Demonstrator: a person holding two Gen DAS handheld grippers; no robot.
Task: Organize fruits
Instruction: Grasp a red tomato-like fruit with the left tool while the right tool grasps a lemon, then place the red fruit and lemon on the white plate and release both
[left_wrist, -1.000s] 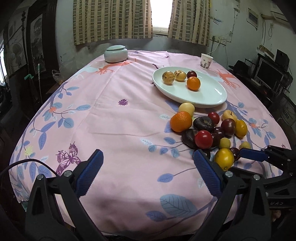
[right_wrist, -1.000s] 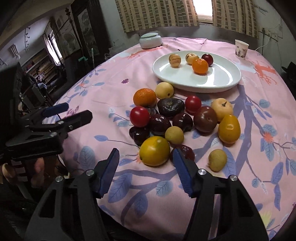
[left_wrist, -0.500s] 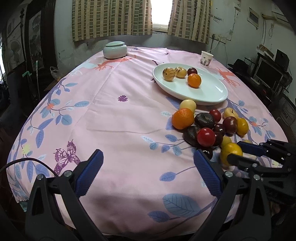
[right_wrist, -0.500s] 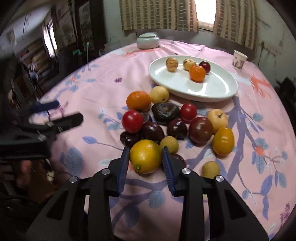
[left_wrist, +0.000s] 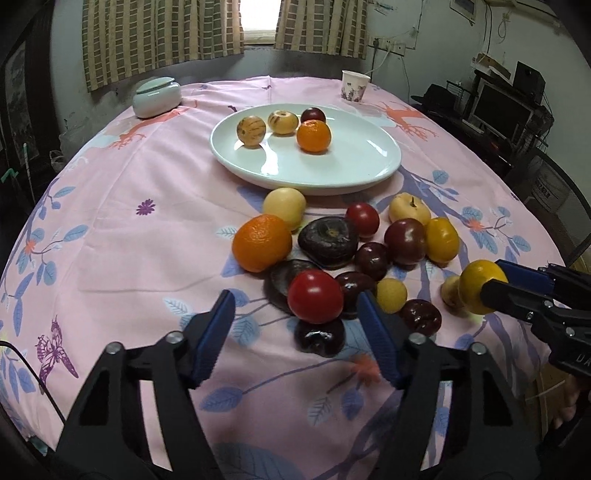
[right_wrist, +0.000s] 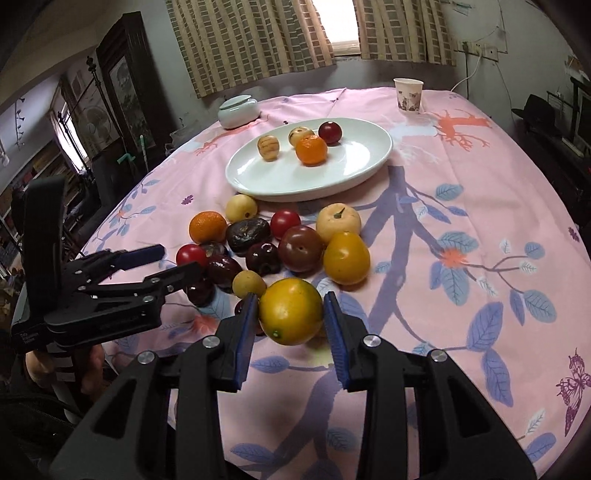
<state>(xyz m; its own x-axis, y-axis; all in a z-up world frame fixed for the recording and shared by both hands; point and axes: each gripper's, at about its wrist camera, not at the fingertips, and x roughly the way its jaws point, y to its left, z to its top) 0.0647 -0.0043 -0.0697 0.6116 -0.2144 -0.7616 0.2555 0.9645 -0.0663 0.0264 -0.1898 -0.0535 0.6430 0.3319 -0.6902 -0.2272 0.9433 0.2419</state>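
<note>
**Fruit on pink tabletop: stock at this moment**

Landmark: white oval plate (left_wrist: 369, 173), set toward the far middle of the tabletop (left_wrist: 110, 229), which is covered in a pink cloth printed with blue leaves.

On the plate: one orange (left_wrist: 314, 136), two pale striped round fruits (left_wrist: 251, 129), one dark red plum (left_wrist: 313, 115), all grouped at its far left part.

Just in front of the plate, loose on the cloth: a heap of fruit. Contents: pale yellow apple (left_wrist: 284, 206) touching the plate's near rim; second orange (left_wrist: 261, 246) beside it; dark flattened fruit (left_wrist: 328, 240) at the heap's centre; red tomato (left_wrist: 316, 295) at the near edge; a stemmed pale apple (left_wrist: 409, 208); a yellow pear-shaped fruit (left_wrist: 441, 239); several dark plums and one small yellow fruit among them.

Right tongs (right_wrist: 291, 314): narrow, clamped on a large yellow citrus (right_wrist: 291, 311), pads pressed to both its sides, held clear of the cloth at the heap's near right corner.

Left tongs (left_wrist: 295, 334): half wide and closing; the red tomato sits in line between the pads, which do not touch it.

Beyond the plate: lidded pale green jar (left_wrist: 157, 96) to the far left, paper cup (left_wrist: 355, 85) to the far right.
</note>
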